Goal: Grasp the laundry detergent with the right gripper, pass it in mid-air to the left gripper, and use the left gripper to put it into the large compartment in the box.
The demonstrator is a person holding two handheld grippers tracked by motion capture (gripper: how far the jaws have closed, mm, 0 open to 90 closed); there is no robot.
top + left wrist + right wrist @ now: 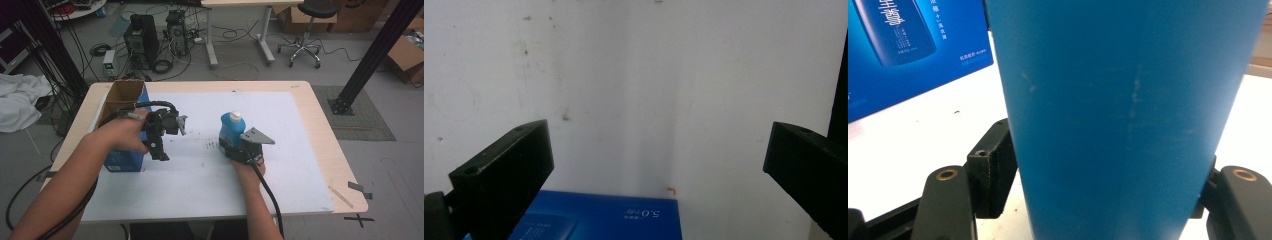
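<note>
On the white-covered tabletop (300,165), bare room lies right of the blue plastic bottle (229,131), while the open blue cardboard box (125,102) blocks the left edge.

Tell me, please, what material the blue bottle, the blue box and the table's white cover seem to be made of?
Blue bottle: probably plastic, smooth, slightly glossy, with faint scuffs; white cap.
Blue box: cardboard, its open flaps brown inside, printed glossy blue outside.
White cover: thin matte sheet, stained and marked; paper or plastic, I cannot tell.
</note>
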